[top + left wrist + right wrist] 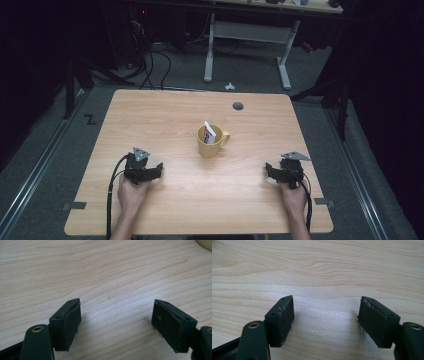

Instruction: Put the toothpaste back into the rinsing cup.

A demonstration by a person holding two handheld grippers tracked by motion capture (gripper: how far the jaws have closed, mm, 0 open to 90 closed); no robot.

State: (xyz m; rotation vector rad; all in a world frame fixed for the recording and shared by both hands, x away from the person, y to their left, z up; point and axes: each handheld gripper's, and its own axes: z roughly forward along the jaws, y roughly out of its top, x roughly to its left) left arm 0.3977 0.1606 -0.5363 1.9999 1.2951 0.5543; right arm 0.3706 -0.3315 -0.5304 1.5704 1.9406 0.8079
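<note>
the yellow mug [212, 143] stands mid-counter [150, 115] with a small packet [209, 133] already upright inside it, while the left claw [159, 168] and right claw [268, 169], both wide and empty, rest well apart from the mug, so the work looks complete.

A lab: floor rails [37, 165], tangled cables [150, 65] (dark surroundings), bare wooden table [165, 115].

Dim surroundings, evenly lit table [150, 115], soft shadows, slightly blurry high view, sharp close-ups
</note>
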